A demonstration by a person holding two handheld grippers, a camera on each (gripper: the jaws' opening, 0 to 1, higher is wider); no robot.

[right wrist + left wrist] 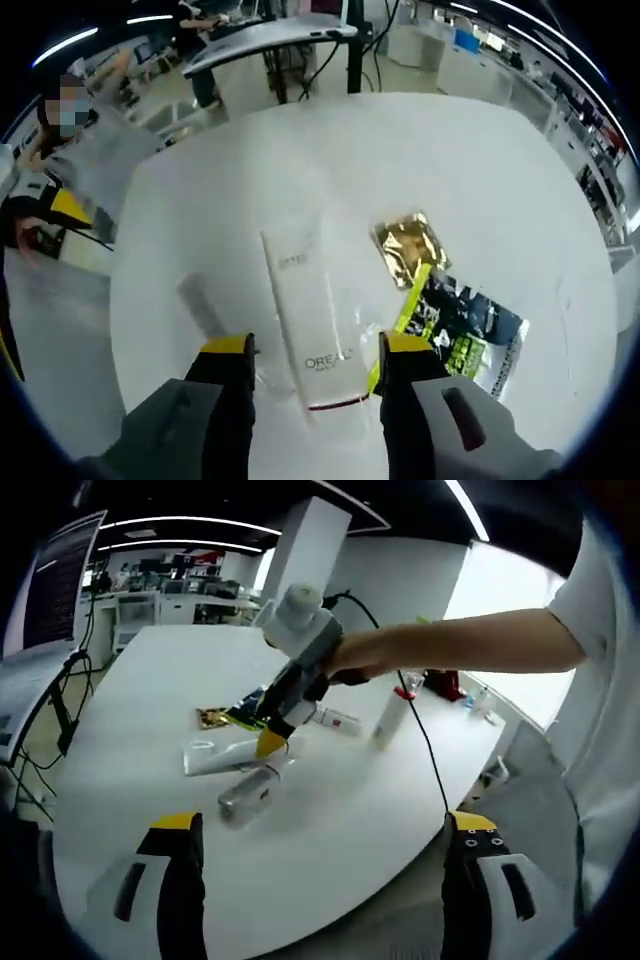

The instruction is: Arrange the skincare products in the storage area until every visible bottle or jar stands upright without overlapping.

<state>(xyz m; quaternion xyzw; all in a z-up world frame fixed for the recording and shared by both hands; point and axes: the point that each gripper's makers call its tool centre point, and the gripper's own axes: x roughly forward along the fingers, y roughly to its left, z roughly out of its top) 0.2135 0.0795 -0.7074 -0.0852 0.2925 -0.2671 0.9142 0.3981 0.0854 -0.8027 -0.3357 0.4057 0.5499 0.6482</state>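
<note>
A white L'Oreal tube (305, 320) lies flat on the white table (400, 150). My right gripper (318, 350) is open, one jaw on each side of the tube's near end and not closed on it. In the left gripper view a hand holds the right gripper (272, 742) tip-down just over the white tube (215, 756). In front of the tube a clear bottle (248, 795) lies on its side. A white bottle (392, 715) stands upright further right. My left gripper (325, 835) is wide open, well short of these things, with nothing between its fingers.
A gold sachet (412, 240) and a dark green-edged sachet (465, 335) lie right of the tube. A small white item (340, 721) lies near the upright bottle, with red things (440, 685) behind. A person (85, 150) stands at the table's far edge. Desks stand beyond.
</note>
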